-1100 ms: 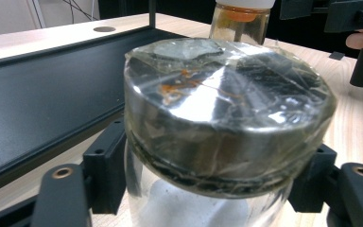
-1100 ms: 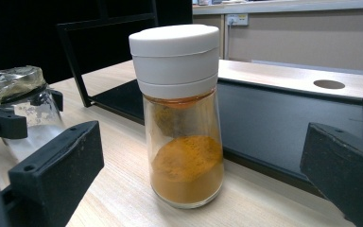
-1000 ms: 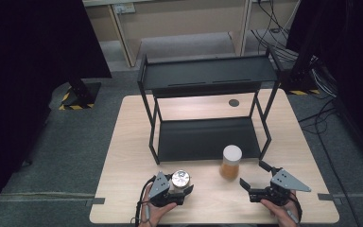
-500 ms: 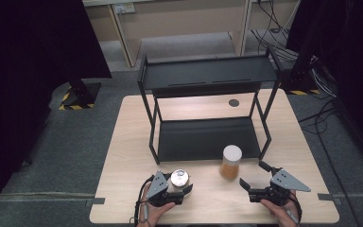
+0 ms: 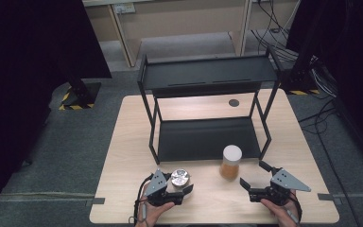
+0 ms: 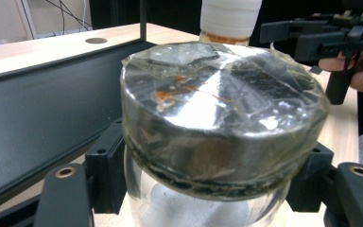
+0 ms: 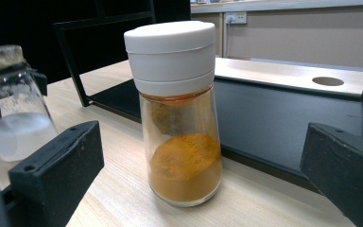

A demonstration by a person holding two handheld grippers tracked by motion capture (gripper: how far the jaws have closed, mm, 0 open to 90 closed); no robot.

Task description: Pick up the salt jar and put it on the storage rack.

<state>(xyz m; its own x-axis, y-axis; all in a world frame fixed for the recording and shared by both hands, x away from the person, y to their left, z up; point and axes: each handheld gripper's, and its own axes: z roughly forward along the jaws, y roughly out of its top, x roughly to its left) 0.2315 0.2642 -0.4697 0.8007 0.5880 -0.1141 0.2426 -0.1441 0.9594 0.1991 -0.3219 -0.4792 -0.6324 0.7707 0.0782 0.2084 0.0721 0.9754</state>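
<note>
Left gripper (image 5: 182, 189) was clamped on the glass jar (image 5: 180, 178), metal lid just above its jaws. Right gripper (image 5: 257, 176) stood wide apart, spice shaker (image 5: 230, 162) upright on the desk (image 5: 123, 156) just ahead, untouched.

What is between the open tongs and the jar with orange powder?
Nothing but bare wooden table. In the right gripper view, the right tongs stand open on either side of the white-capped spice jar, not touching it.
</note>
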